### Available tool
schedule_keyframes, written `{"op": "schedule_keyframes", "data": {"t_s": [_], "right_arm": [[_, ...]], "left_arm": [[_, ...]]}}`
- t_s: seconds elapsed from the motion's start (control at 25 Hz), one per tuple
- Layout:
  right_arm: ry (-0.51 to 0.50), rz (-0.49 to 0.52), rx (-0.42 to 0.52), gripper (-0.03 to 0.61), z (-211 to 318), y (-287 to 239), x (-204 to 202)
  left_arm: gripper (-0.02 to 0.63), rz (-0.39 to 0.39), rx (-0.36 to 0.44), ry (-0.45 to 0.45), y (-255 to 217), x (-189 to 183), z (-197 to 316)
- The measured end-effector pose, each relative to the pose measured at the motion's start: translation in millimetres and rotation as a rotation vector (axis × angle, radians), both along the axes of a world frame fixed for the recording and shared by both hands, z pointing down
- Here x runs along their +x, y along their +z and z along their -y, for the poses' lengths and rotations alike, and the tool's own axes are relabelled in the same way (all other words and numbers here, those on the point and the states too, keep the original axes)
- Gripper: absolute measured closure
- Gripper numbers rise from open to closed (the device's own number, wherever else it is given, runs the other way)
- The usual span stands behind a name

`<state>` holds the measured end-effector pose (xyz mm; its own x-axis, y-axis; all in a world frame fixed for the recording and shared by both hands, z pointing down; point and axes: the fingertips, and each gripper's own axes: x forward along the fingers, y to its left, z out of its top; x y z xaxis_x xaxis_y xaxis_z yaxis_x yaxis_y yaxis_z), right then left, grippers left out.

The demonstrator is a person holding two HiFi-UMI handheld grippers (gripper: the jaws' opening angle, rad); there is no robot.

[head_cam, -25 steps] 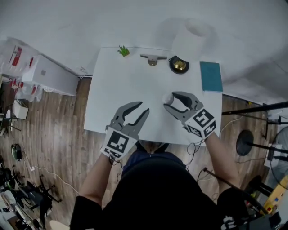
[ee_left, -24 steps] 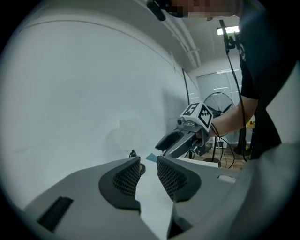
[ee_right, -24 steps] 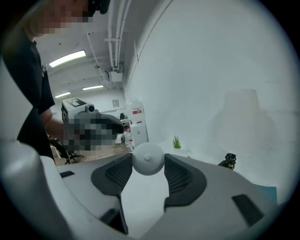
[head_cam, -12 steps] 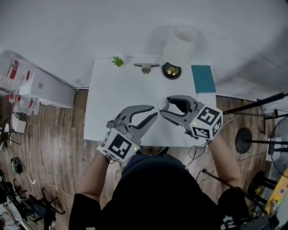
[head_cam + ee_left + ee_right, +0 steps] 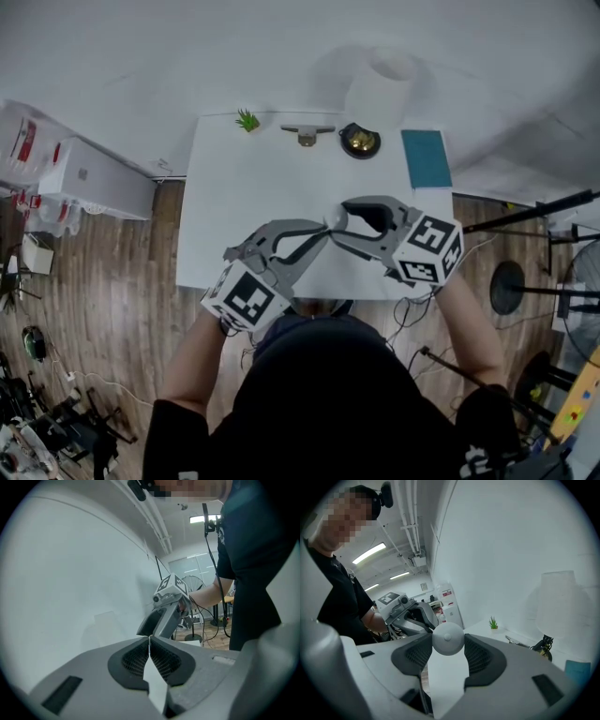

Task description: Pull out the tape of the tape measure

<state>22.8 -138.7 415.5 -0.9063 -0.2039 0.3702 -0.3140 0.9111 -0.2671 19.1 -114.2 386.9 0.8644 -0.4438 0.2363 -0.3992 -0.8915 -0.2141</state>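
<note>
The tape measure [image 5: 335, 220] is a small round white case [image 5: 448, 638], pinched between the pads of my right gripper [image 5: 341, 223] above the white table [image 5: 244, 187]. In the right gripper view the case sits at the tips of that gripper [image 5: 448, 645]. My left gripper [image 5: 324, 232] points at the case from the left with its tips right against it, and its jaws have closed to shut [image 5: 149, 641]. No tape or end tab shows between the left pads, so I cannot tell whether they pinch it. No pulled-out tape is visible.
Along the table's far edge stand a small green plant [image 5: 247, 120], a metal piece [image 5: 307, 134], a black and gold object [image 5: 360, 141], a white lamp [image 5: 380, 89] and a teal book [image 5: 427, 159]. A white cabinet [image 5: 94, 178] stands left of the table on the wooden floor.
My left gripper has moved up and right to the tape measure, and its jaws have gone from wide open to shut. The right gripper has shifted slightly left with the case.
</note>
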Motion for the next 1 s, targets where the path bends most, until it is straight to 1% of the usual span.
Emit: {"op": "schedule_keyframes", "data": {"t_s": [0.08,0.16,0.24,0.32,0.44,0.48,0.56,0.72,0.8,1.0], "right_arm": [[-0.014,0.012,-0.028,0.357,-2,0,-5],[-0.031,0.051,-0.061,0.357,-4,-5,-8],[-0.052,0.089,-0.071,0.356,-5,-10,-11],[-0.08,0.102,-0.054,0.353,-8,-12,-14],[-0.105,0.14,-0.04,0.349,-12,-13,-16],[-0.105,0.165,-0.048,0.358,-13,-14,-15],[-0.097,0.214,-0.069,0.357,-14,-16,-16],[-0.073,0.256,-0.072,0.36,-12,-16,-17],[-0.056,0.262,-0.087,0.362,-10,-15,-15],[-0.026,0.238,-0.086,0.364,-4,-13,-11]], "left_arm": [[0.603,-0.054,-0.038,0.007,-4,-4,-1],[0.603,-0.141,-0.146,0.007,-8,-10,-2],[0.603,-0.207,-0.265,0.005,-11,-17,-3],[0.604,-0.247,-0.326,0.006,-12,-23,-2],[0.604,-0.312,-0.36,0.048,-15,-28,-3],[0.604,-0.336,-0.374,0.063,-16,-29,-4],[0.604,-0.375,-0.409,0.077,-16,-31,-5],[0.604,-0.416,-0.451,0.079,-15,-33,-3],[0.604,-0.414,-0.449,0.066,-14,-32,0],[0.604,-0.362,-0.411,0.037,-13,-31,5]]}}
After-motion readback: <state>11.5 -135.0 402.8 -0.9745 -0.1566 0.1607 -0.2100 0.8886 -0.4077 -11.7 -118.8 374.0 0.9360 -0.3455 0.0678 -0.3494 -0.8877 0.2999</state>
